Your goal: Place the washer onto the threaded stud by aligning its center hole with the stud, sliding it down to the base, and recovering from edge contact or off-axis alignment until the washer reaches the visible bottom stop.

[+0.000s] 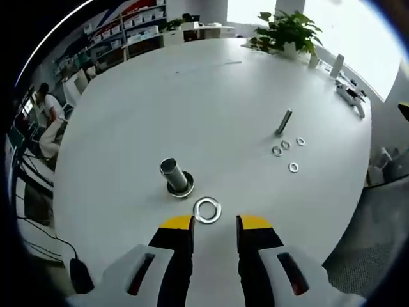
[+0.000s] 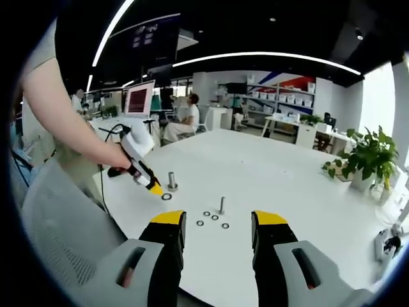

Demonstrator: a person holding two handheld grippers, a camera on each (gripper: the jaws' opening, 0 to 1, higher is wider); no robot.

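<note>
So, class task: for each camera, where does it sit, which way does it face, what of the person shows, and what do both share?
Left gripper view: rides the left gripper, looking down at the large washer beside the thick stud.
Right gripper view: rides the right gripper, held back, facing across the white table; the person's arm shows.
Shared: both studs, small washers, potted plant.

A big open office, a wide round white table (image 2: 281,173), far shelves of white boxes (image 2: 281,97), a red computer screen (image 2: 139,99), seated people at desks (image 2: 185,121), green potted plants (image 2: 367,157), long ceiling lights (image 2: 268,56)
</note>
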